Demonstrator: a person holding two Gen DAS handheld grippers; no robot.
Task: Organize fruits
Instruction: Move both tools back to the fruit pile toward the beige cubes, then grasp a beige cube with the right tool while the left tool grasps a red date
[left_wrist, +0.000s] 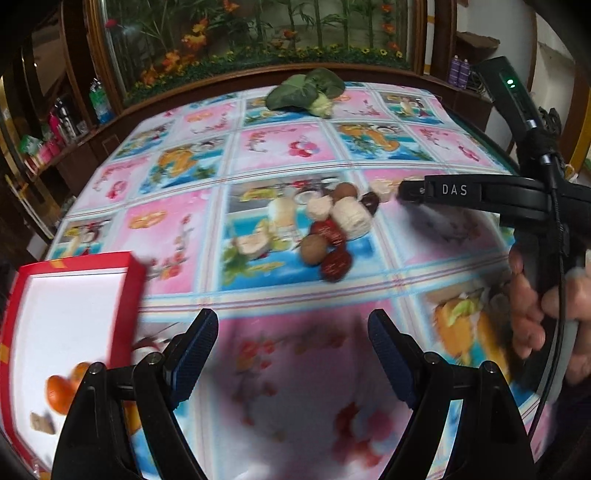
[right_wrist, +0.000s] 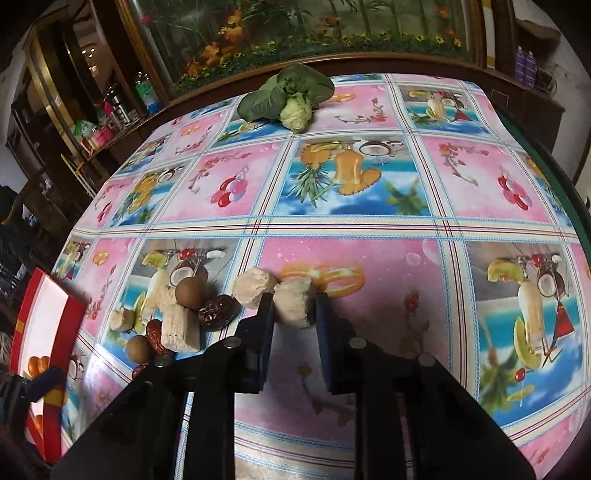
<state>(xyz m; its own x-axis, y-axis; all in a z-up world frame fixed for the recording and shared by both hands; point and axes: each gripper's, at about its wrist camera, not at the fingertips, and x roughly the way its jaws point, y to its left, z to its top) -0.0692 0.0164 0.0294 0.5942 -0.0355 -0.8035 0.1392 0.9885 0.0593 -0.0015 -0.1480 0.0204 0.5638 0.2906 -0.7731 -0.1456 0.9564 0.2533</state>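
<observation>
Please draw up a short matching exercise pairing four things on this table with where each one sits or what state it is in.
Things:
1. leafy green vegetable
2. red box
3. left gripper
4. right gripper

Places or states:
A. shut on a pale beige chunk
B. open, nothing between its fingers
C. at the table's far edge
D. on the left, white inside, holding orange fruit

Pairs: 1-C, 2-D, 3-B, 4-A

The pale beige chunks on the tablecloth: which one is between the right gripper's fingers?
The beige chunk farthest right in the pile, clamped by the right gripper. The other chunks, like the ribbed one, lie free to its left.
</observation>
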